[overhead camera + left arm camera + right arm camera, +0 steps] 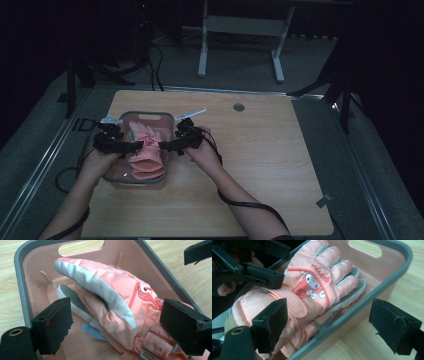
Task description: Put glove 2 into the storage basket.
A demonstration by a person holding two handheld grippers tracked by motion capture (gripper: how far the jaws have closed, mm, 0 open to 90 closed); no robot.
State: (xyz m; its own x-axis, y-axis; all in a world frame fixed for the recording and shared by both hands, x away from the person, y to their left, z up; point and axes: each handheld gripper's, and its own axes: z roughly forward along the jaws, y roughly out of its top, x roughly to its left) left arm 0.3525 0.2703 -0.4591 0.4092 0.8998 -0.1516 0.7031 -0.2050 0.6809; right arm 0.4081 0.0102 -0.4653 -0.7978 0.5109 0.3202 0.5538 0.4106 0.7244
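Note:
A pink tray with a grey rim (145, 114) sits on the left half of the wooden table. In it lies a pink glove (147, 150) with a cartoon print (312, 285), on top of a second glove with a grey palm (72, 300). My left gripper (137, 146) hangs over the tray's left side, open, its jaws (116, 312) standing on either side of the top glove without pressing it. My right gripper (162, 146) is open too; in the right gripper view its jaws (330, 312) straddle the tray's near rim, one over the glove's cuff and one over the table.
The wooden table (260, 165) stretches bare to the right of the tray, with a round grommet (238, 107) near its far edge. Cables trail from both grippers along the person's forearms. A white desk frame (240, 30) stands on the floor beyond.

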